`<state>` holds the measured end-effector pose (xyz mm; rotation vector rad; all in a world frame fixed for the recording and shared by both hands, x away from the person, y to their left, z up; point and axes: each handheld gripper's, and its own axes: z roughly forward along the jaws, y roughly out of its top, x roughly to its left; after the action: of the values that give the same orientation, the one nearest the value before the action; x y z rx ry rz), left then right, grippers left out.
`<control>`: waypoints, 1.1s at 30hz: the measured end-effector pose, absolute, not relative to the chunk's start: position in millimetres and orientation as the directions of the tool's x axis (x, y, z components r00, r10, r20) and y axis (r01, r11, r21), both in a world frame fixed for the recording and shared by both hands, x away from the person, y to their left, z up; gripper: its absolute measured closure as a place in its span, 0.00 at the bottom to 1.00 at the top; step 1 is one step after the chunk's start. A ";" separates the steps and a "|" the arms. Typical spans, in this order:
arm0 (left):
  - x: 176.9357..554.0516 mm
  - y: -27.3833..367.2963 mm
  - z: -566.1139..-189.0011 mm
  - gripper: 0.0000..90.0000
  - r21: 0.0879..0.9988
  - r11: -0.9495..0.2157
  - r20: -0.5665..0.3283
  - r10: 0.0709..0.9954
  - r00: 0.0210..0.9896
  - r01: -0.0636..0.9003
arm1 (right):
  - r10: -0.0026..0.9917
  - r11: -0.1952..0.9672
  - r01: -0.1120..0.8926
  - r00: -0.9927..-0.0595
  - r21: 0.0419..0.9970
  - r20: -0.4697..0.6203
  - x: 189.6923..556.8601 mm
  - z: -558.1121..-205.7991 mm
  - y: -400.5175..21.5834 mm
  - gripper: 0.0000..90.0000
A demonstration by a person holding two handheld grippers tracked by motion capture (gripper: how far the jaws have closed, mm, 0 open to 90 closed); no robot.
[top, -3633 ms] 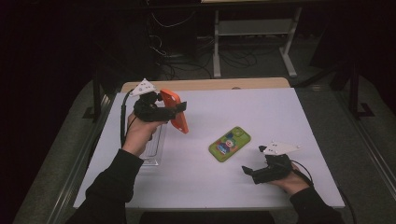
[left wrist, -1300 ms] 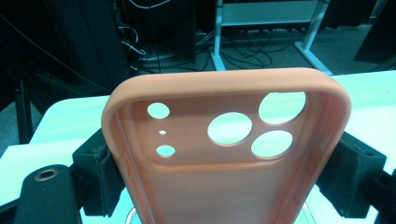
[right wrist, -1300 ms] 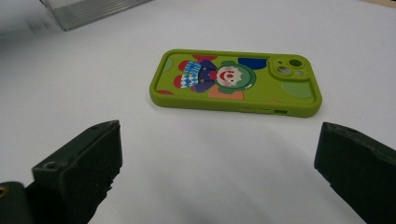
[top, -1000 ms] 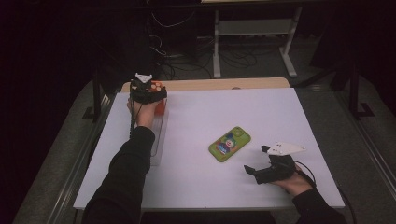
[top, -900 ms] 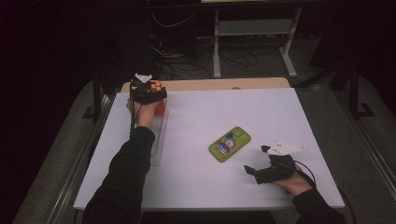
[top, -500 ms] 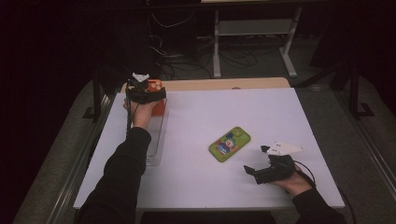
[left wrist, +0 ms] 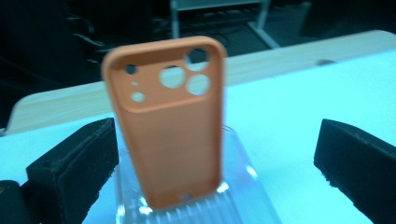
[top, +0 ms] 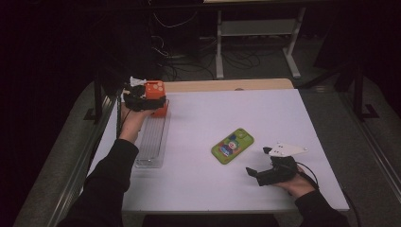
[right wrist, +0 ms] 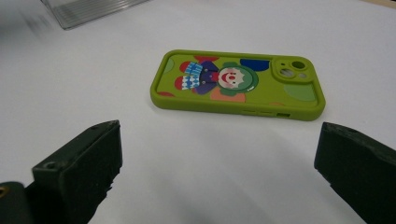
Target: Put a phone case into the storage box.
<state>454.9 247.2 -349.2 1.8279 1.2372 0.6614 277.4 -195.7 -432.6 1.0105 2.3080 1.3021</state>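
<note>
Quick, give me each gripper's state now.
Left gripper: open, just released the orange phone case.
Right gripper: open, holding nothing.

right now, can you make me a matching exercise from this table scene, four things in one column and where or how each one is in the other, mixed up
Things:
1. orange phone case
2. green phone case
3. clear ridged rack
4. right gripper

Places or states:
A. lies flat near the middle of the table
B. rests on the table at the near right, jaws open
C. stands upright at the rack's far end
D. lies along the table's left side

Right pairs: 1-C, 2-A, 3-D, 4-B
</note>
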 end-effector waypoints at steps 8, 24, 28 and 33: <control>426.4 230.0 -341.1 0.00 0.840 -0.274 -0.023 0.845 0.535 0.468 | 0.707 0.349 0.422 -0.705 0.837 0.061 274.4 -429.2 -194.5 0.00; 381.9 179.2 -346.3 0.00 0.830 -0.363 -0.050 0.708 0.705 0.424 | 0.703 0.330 0.413 -0.708 0.849 0.070 271.8 -425.8 -198.9 0.00; 371.6 166.1 -351.1 0.00 0.834 -0.368 -0.061 0.678 0.732 0.410 | 0.699 0.345 0.425 -0.711 0.837 0.073 270.6 -427.5 -197.8 0.00; 361.0 157.4 -356.0 0.00 0.836 -0.379 -0.061 0.652 0.755 0.396 | 0.695 0.351 0.412 -0.716 0.841 0.061 268.3 -428.5 -200.2 0.00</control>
<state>361.0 157.4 -356.0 2.0183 0.7895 0.3473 268.3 -200.2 -428.5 0.9825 2.3111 1.3032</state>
